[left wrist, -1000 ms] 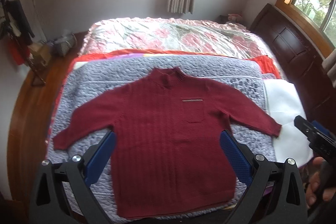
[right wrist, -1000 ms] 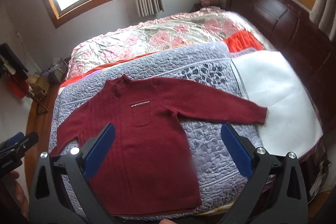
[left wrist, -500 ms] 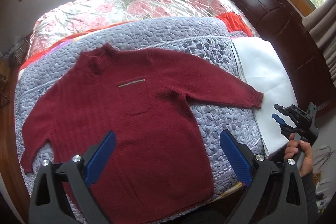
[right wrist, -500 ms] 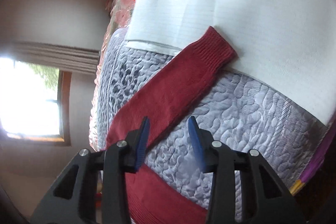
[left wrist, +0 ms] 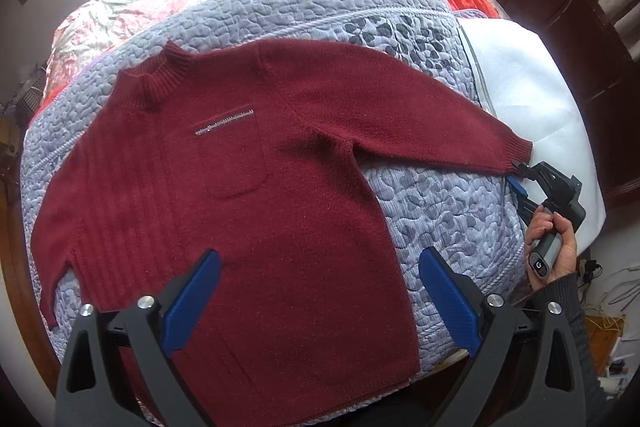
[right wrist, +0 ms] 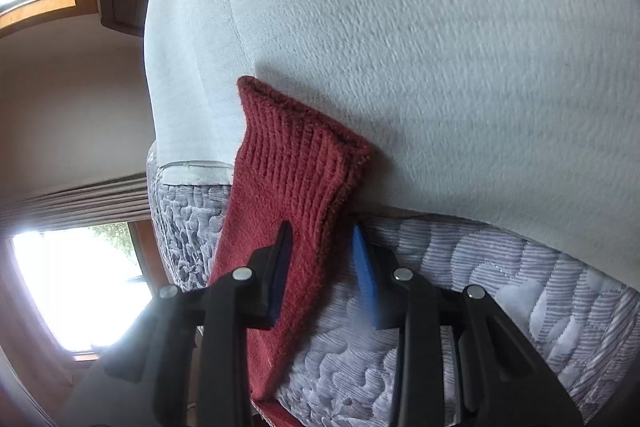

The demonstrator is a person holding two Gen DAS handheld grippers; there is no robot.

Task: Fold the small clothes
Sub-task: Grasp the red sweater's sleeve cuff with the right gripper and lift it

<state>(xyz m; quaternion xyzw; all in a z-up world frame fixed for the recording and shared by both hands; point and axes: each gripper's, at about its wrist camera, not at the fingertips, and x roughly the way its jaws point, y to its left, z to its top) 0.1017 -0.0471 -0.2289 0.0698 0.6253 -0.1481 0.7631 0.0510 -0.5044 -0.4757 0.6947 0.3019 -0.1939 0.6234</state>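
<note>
Left wrist: flat maroon sweater (left wrist: 248,195), right gripper (right wrist: 320,251) half-open astride cuff (right wrist: 296,147)

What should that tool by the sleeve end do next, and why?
Probably close on the cuff. The right tool has its fingers on either side of the cuff's edge with a gap left, so nothing is gripped yet. The sweater lies flat on the quilt, and the left tool hovers wide open above its hem.
</note>
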